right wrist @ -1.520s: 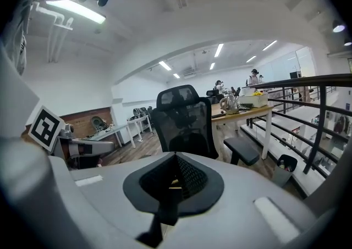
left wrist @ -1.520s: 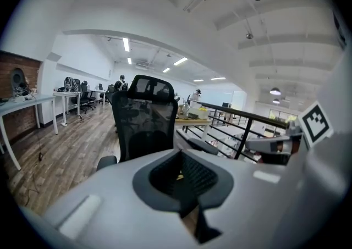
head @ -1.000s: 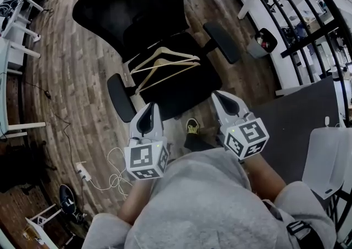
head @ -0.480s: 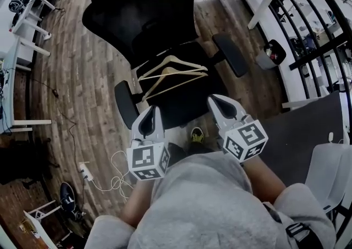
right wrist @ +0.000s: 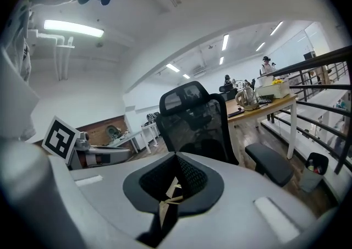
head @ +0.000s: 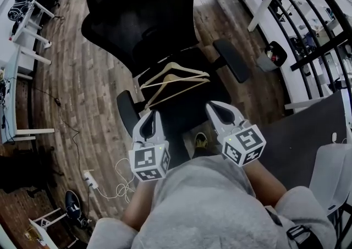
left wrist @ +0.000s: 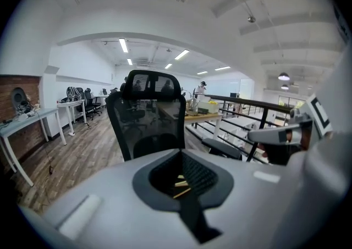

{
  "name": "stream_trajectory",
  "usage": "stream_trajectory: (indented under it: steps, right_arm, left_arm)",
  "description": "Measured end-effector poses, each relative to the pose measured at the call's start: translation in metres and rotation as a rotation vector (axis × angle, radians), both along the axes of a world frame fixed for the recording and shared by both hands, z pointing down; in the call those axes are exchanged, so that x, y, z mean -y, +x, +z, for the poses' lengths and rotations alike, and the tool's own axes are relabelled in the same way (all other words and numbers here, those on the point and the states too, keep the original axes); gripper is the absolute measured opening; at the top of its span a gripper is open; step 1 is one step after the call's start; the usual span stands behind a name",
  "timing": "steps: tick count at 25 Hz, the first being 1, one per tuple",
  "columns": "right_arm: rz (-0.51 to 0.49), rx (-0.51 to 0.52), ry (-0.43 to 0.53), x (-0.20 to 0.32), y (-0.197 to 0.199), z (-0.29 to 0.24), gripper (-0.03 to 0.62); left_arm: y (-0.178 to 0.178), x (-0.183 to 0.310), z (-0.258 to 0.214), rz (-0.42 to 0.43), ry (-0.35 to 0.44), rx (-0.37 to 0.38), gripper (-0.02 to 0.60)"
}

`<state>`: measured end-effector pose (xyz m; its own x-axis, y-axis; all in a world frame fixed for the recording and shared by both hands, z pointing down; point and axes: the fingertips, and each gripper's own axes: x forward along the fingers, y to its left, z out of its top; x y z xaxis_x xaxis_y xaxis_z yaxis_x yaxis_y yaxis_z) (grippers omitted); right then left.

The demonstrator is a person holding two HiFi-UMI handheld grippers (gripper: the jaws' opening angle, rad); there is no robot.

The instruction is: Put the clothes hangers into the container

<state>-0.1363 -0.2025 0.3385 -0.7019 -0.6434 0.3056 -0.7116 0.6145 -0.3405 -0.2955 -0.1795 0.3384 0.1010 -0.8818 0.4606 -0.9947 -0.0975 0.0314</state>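
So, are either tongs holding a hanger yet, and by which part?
Nothing held: left tongs and right tongs are shut and empty, short of the hangers lying on the chair.

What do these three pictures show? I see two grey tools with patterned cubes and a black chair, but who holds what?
A person in a grey sweatshirt holds a two-jaw gripper in each hand; there is no robot arm. The head view looks down from the person's head: left gripper at left, right gripper at right. The other two pictures come from cameras riding on each gripper, looking along its jaws. On the seat of the black mesh office chair lie pale wooden clothes hangers. Both grippers are shut and hold nothing.
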Motion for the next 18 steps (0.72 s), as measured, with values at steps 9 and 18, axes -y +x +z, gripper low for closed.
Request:
stream_trajectory:
  steps: [9, 18]
  right_arm:
    - [0.066, -0.021, -0.046, 0.038, -0.015, 0.018, -0.002]
    - [0.102, -0.074, -0.120, 0.097, -0.049, 0.060, -0.002]
  left_arm:
    - [-0.016, 0.063, 0.033, 0.097, -0.061, 0.004, 0.011]
    - [-0.060, 0.152, 0.117, 0.135, -0.195, 0.142, 0.014]
